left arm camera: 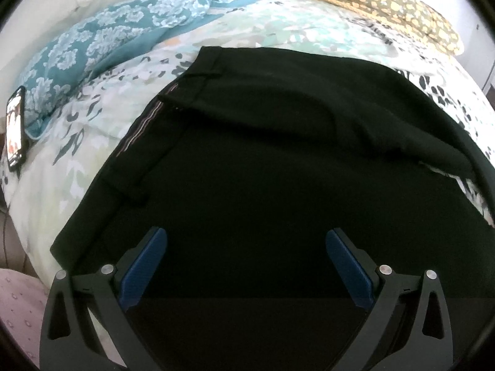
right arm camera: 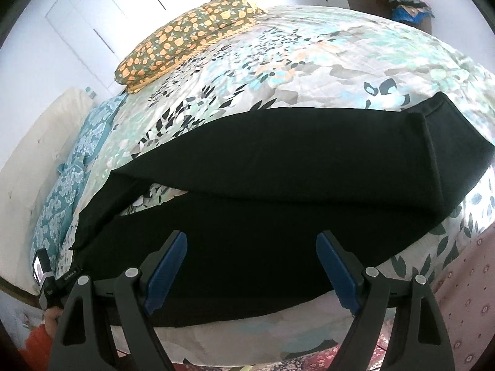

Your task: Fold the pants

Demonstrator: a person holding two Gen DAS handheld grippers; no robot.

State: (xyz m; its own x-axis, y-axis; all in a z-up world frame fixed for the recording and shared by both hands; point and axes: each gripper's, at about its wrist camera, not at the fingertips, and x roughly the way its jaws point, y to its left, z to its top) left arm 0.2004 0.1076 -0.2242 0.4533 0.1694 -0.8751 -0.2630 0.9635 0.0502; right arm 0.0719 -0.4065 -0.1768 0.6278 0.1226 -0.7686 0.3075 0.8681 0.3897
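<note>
Pants (left arm camera: 247, 154), black, spread flat on floral bedspread (right arm camera: 309, 61), legs side by side. Left gripper (left arm camera: 246, 266) and right gripper (right arm camera: 251, 266) released, jaws apart above fabric, grasping nothing.

No text, label or number can be read in either view. In the right wrist view a small white print runs along the black device (right arm camera: 66, 279) at the lower left edge, too blurred to make out. The lit phone screen (left arm camera: 15, 130) in the left wrist view shows only indistinct shapes.
</note>
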